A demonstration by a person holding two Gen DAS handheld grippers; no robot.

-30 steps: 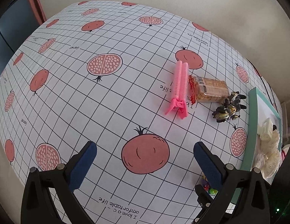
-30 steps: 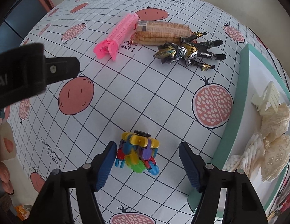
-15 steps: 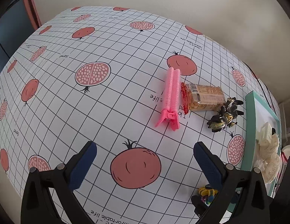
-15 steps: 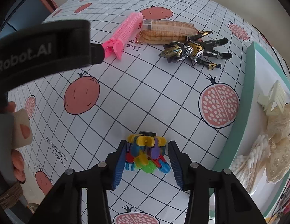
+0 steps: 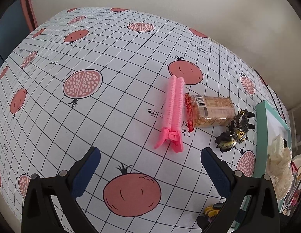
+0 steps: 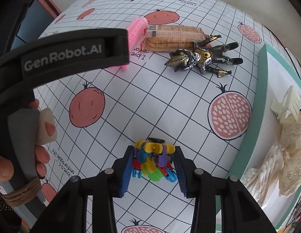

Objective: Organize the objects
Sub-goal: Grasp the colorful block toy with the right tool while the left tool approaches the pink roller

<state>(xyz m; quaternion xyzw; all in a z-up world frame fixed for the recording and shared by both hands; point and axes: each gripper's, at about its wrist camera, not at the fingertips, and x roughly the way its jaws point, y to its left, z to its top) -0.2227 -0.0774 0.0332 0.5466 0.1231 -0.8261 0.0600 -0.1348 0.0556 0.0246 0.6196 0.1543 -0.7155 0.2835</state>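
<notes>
My right gripper (image 6: 153,165) is shut on a small toy built of colourful plastic pieces (image 6: 153,160), low over the pomegranate-print tablecloth. A black and gold action figure (image 6: 200,57) lies further back, beside a wrapped biscuit pack (image 6: 173,36) and a pink hair clip (image 6: 135,30). My left gripper (image 5: 150,172) hangs open above the cloth, empty, with the pink hair clip (image 5: 173,112), the biscuit pack (image 5: 211,113) and the figure (image 5: 234,131) ahead of it. The colourful toy (image 5: 212,209) peeks out at the lower right of the left wrist view.
A teal-rimmed white tray (image 6: 257,116) stands at the right with a cream claw clip (image 6: 288,104), lace fabric (image 6: 292,159) and cotton swabs (image 6: 261,174) in it. The left gripper's black body (image 6: 72,52) and a person's hand (image 6: 41,155) fill the left of the right wrist view.
My right gripper's fingers have come together on the colourful toy, from wide apart a second ago. The left gripper has drifted back and up, staying open.
</notes>
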